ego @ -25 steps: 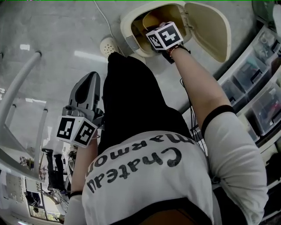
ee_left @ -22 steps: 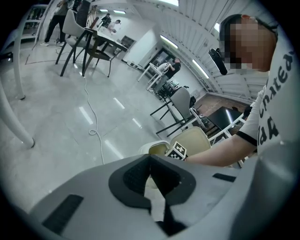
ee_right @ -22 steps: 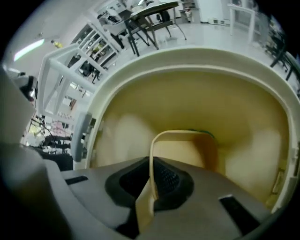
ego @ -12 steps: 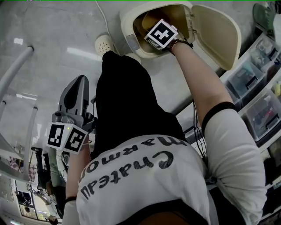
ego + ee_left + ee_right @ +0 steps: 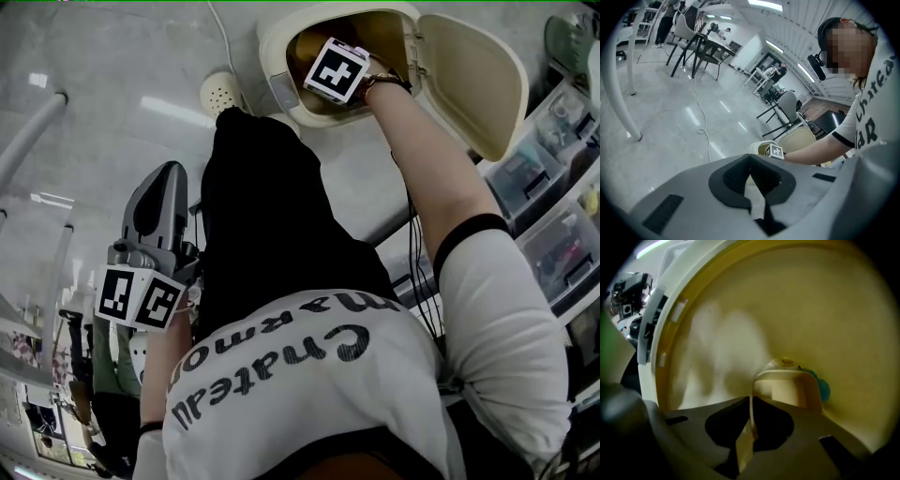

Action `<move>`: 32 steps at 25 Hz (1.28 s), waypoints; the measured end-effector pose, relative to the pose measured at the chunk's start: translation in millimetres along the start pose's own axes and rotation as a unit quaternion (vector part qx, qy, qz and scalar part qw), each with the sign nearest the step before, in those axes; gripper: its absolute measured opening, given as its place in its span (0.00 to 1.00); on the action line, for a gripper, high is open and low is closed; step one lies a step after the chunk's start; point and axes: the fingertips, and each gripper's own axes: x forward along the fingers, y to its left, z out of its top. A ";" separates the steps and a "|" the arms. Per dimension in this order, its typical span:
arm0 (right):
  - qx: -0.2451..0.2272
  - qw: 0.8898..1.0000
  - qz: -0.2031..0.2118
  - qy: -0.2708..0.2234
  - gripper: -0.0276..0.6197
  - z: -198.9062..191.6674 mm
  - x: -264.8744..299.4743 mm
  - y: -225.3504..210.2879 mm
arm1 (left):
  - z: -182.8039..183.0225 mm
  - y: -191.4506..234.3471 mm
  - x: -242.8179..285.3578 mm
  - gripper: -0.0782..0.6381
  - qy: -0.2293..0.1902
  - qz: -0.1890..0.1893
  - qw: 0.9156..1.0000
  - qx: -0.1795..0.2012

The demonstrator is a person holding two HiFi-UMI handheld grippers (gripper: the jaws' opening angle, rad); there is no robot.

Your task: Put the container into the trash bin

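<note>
The cream trash bin (image 5: 277, 49) stands on the floor at the top of the head view, its lid (image 5: 473, 80) swung open to the right. My right gripper (image 5: 334, 71) reaches into the bin's mouth, pointing steeply down. In the right gripper view its jaws (image 5: 751, 422) are shut on the thin rim of a cream container (image 5: 787, 383), which hangs inside the bin's yellow wall (image 5: 740, 310). A blue-green item (image 5: 824, 388) lies behind the container. My left gripper (image 5: 169, 173) hangs at the left over the floor, shut with nothing in it (image 5: 757, 206).
A white round device (image 5: 225, 92) with a cable lies on the floor left of the bin. Clear storage drawers (image 5: 553, 197) line the right. White table legs (image 5: 28, 141) stand at the left. Chairs and tables (image 5: 693, 42) and a floor cable (image 5: 701, 126) lie further off.
My right gripper has rolled and sunk deeper into the bin with the container. The left gripper has drifted down and to the left in the head view.
</note>
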 end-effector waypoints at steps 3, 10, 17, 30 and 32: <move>-0.024 1.000 -0.006 0.017 0.10 -4.0 10.4 -5.5 | 0.7 4.1 3.2 0.14 -0.005 0.005 1.000 0.002; -0.061 0.995 -0.036 0.066 0.10 -21.4 37.9 -23.7 | -17.1 16.7 9.0 0.14 0.003 0.014 1.000 -0.001; -0.051 0.995 -0.033 0.073 0.10 -17.5 53.8 -28.4 | -25.6 27.5 11.0 0.14 0.011 0.018 1.000 -0.006; -0.048 0.995 -0.035 0.084 0.11 -28.7 45.4 -30.2 | -22.8 24.8 7.7 0.14 0.003 0.014 1.000 -0.005; -0.040 0.993 -0.040 0.102 0.14 -38.5 42.5 -34.1 | -21.3 24.3 8.3 0.14 -0.001 0.015 1.000 -0.004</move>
